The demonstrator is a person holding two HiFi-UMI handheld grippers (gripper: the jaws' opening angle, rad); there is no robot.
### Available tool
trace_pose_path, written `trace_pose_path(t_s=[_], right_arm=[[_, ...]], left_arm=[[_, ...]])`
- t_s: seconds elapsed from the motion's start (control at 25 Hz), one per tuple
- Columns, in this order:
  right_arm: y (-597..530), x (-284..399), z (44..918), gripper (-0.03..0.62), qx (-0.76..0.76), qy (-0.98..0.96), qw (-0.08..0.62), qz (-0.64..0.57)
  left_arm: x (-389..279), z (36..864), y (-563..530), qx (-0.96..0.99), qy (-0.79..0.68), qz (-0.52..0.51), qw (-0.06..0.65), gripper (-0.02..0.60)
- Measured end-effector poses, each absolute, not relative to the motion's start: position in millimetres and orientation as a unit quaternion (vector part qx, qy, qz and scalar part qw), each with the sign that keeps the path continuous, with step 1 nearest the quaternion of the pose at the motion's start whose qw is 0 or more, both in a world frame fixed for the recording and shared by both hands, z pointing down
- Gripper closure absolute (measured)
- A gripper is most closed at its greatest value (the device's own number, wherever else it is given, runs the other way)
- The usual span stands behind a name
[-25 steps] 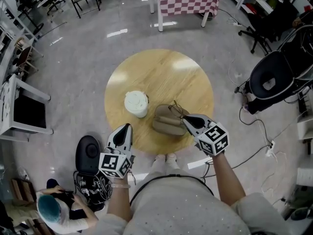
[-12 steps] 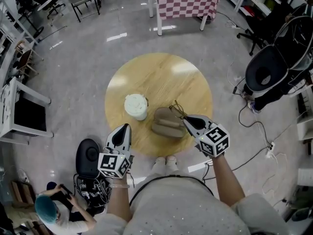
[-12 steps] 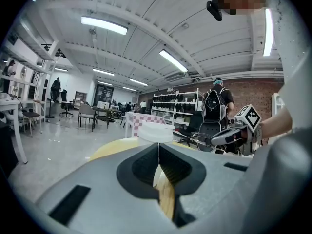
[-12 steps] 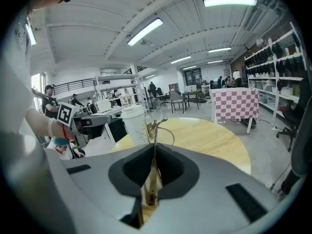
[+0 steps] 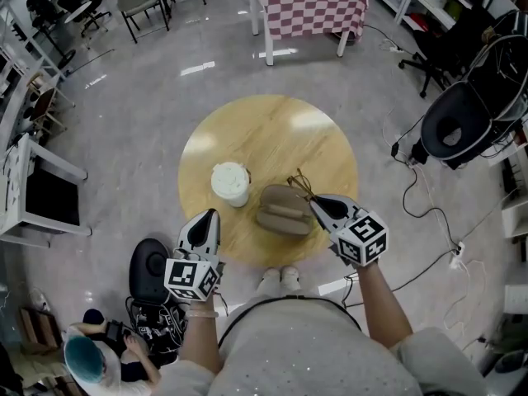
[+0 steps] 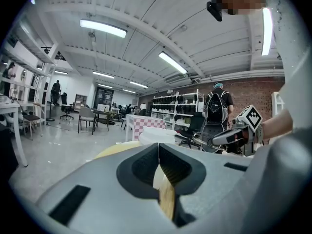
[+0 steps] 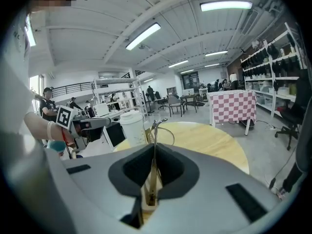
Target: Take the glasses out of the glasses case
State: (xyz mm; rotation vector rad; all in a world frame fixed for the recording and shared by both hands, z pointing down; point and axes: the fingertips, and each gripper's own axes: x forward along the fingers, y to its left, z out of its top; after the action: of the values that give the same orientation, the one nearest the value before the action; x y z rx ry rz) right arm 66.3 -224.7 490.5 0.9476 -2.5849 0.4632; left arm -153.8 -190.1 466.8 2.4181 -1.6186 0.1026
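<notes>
A tan glasses case [image 5: 283, 209] lies open on the round wooden table [image 5: 272, 130], near its front edge. My right gripper [image 5: 313, 202] hovers at the case's right end, shut on a thin temple arm of the wire-framed glasses [image 5: 299, 184]. The glasses rise clear above the case. In the right gripper view the temple runs up between the closed pads [image 7: 154, 147] and a lens rim [image 7: 163, 133] shows beyond them. My left gripper [image 5: 206, 219] stays at the table's near-left edge, shut and empty [image 6: 158, 147], pointing toward the white lidded cup [image 5: 230, 182].
The cup stands just left of the case. Off the table, a black bag [image 5: 148, 262] sits on the floor at left, a person [image 5: 87, 357] crouches at lower left, a black chair [image 5: 462, 130] and cables are at right, and a checkered table [image 5: 307, 2] stands behind.
Both grippers hold their places, the right one still gripping the glasses. Only the head view shifted slightly, and the person at lower left moved.
</notes>
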Motion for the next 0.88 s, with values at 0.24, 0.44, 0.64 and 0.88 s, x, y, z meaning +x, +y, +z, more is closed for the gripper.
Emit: trace_pose_path(t_s=[0.24, 0.44, 0.64, 0.88], right_arm=[[-227.1, 65.9, 484.6, 0.574, 0.338, -0.912, 0.163, 0.164], [-230.4, 66.5, 479.9, 0.574, 0.343, -0.913, 0.152, 0.16], [-231.3, 66.9, 474.1, 0.574, 0.349, -0.914, 0.136, 0.155], [-230.4, 67.9, 466.0, 0.574, 0.354, -0.915, 0.125, 0.149]], left_arm=[[-155.9, 460.5, -191.4, 0.824, -0.555, 0.033, 0.105, 0.576], [-157.3, 456.1, -194.0, 0.823, -0.56, 0.032, 0.093, 0.576], [-158.7, 453.6, -194.7, 0.823, -0.561, 0.031, 0.089, 0.577], [-159.4, 447.1, -195.4, 0.823, -0.561, 0.027, 0.083, 0.575]])
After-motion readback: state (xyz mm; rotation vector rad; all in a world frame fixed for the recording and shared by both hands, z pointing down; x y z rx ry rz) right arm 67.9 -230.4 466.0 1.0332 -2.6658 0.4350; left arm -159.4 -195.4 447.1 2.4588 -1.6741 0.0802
